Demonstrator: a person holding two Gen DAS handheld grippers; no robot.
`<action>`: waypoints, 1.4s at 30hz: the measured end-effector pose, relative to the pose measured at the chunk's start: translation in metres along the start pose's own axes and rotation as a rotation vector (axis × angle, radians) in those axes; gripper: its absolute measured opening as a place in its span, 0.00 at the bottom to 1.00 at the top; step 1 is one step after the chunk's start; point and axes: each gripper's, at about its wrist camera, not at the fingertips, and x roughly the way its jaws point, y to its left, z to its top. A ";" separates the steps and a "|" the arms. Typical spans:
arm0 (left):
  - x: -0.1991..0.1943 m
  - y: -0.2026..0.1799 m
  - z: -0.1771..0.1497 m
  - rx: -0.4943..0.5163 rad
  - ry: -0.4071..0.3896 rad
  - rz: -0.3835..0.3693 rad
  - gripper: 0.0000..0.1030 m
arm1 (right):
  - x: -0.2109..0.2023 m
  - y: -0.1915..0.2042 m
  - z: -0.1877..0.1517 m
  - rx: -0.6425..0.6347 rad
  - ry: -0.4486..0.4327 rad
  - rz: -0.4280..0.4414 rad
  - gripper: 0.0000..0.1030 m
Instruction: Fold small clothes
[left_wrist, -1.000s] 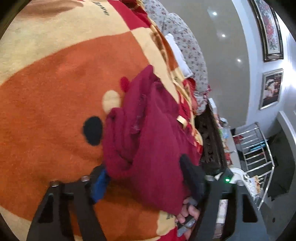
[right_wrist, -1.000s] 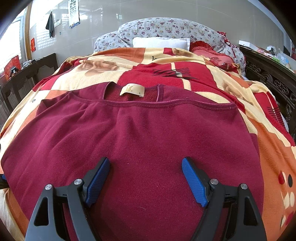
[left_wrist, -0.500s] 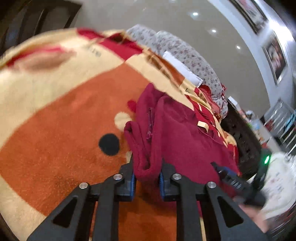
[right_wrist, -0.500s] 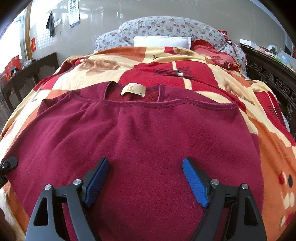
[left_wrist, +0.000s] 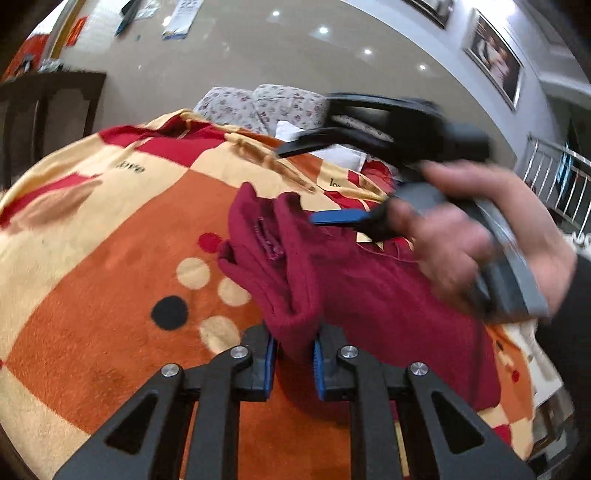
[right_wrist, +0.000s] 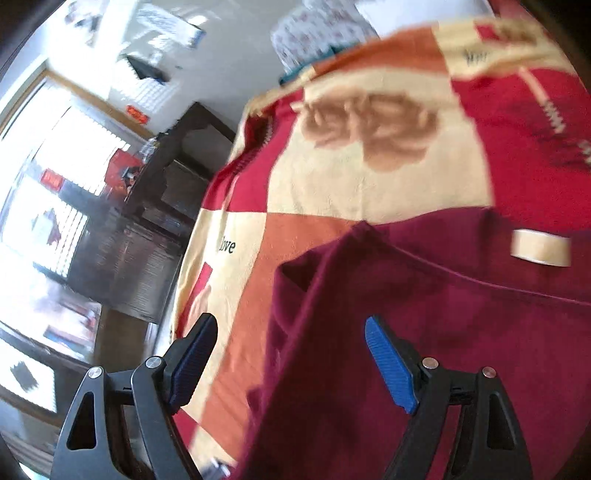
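Observation:
A dark red fleece top (left_wrist: 388, 295) lies on a patterned blanket (left_wrist: 110, 258) over a bed. My left gripper (left_wrist: 293, 350) is shut on a bunched fold at the top's near left edge, which stands lifted off the blanket. In the right wrist view the top (right_wrist: 443, 332) fills the lower right, its cream neck label (right_wrist: 541, 251) at the far right. My right gripper (right_wrist: 290, 325) is open above the top's left shoulder edge, with nothing pinched. The left wrist view also shows the right gripper (left_wrist: 295, 184), blurred, held by a hand (left_wrist: 480, 240) over the top.
Floral pillows (left_wrist: 258, 107) and a white one lie at the bed's head. Dark wooden furniture (right_wrist: 155, 206) stands beside the bed's left edge under bright windows. A metal rail (left_wrist: 554, 184) is off to the right. Orange and cream blanket lies bare left of the top.
My left gripper closed on the top's edge fold and lifted it while rolling upright. My right gripper swung left from the top's middle to its left shoulder, staying open.

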 end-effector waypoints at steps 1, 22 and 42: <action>0.000 -0.003 0.000 0.013 -0.002 0.003 0.15 | 0.008 0.001 0.007 0.009 0.018 -0.024 0.84; -0.002 -0.002 0.000 0.020 -0.019 -0.039 0.11 | 0.117 0.071 0.045 -0.210 0.215 -0.489 0.12; -0.026 -0.148 -0.025 0.198 0.015 -0.252 0.07 | -0.159 -0.063 -0.017 -0.049 -0.092 -0.395 0.10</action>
